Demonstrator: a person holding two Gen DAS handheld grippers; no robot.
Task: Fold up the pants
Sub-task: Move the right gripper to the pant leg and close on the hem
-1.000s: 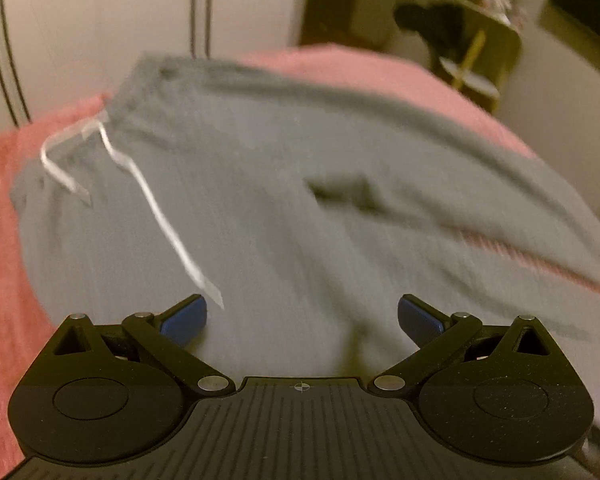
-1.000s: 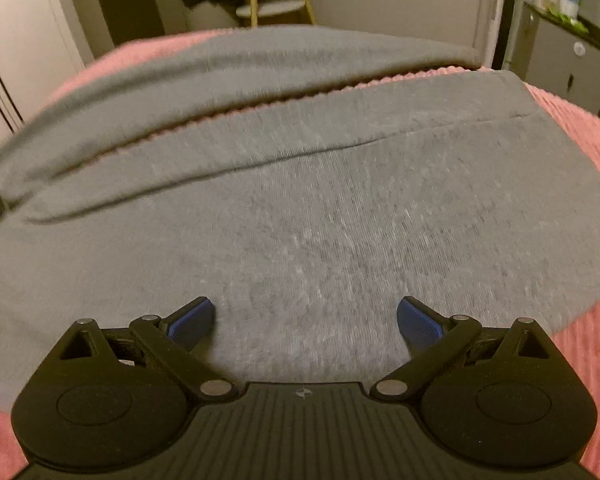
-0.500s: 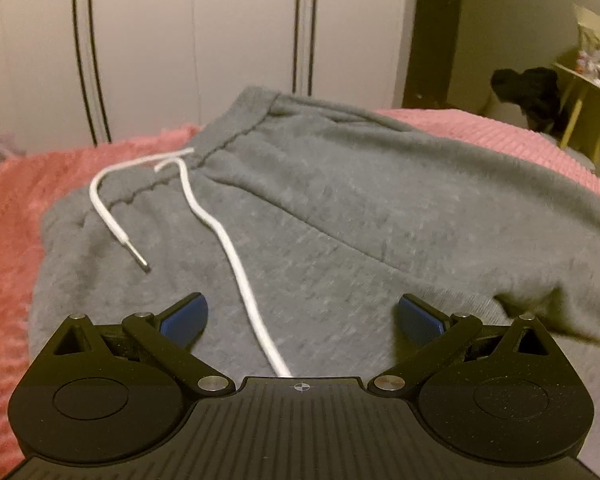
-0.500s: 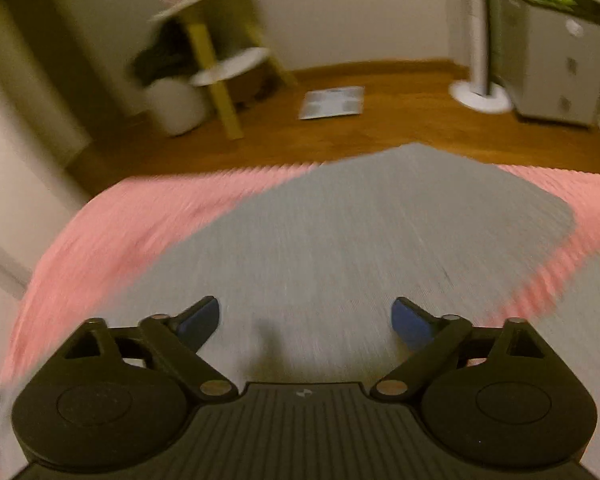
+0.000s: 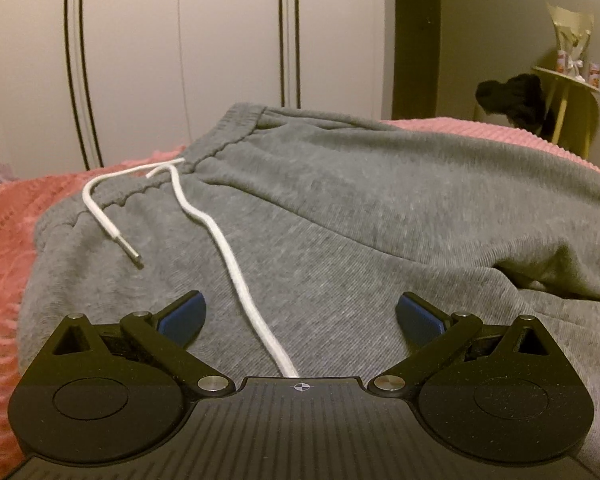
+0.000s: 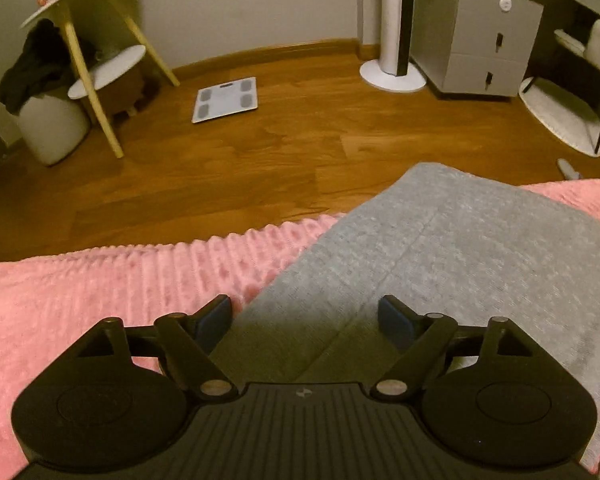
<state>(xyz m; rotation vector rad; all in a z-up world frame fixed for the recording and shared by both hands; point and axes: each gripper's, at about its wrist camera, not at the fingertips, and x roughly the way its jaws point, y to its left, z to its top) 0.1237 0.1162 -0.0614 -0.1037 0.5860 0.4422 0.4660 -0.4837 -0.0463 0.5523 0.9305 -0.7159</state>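
Grey sweatpants (image 5: 360, 216) lie spread on a pink blanket (image 5: 4, 224). Their waistband (image 5: 220, 140) is at the far left in the left wrist view, and a white drawstring (image 5: 236, 272) runs from it down under my left gripper (image 5: 300, 314). That gripper hovers open over the hip area with only cloth below it. In the right wrist view a pant leg end (image 6: 460, 248) lies near the bed's edge. My right gripper (image 6: 306, 316) is over the leg's left edge, its jaws wide and closing, nothing pressed between the pads.
The pink blanket (image 6: 100, 292) ends at the bed edge, with wooden floor (image 6: 260, 160) beyond. On the floor stand a scale (image 6: 225, 99), a tower fan (image 6: 394, 40), a grey drawer unit (image 6: 476, 40) and a yellow side table (image 6: 80, 40). White wardrobe doors (image 5: 180, 60) rise behind the waistband.
The right gripper swept along the leg to its end near the bed edge, and its jaws narrowed a little. The left gripper turned toward the waistband and sank closer to the cloth.
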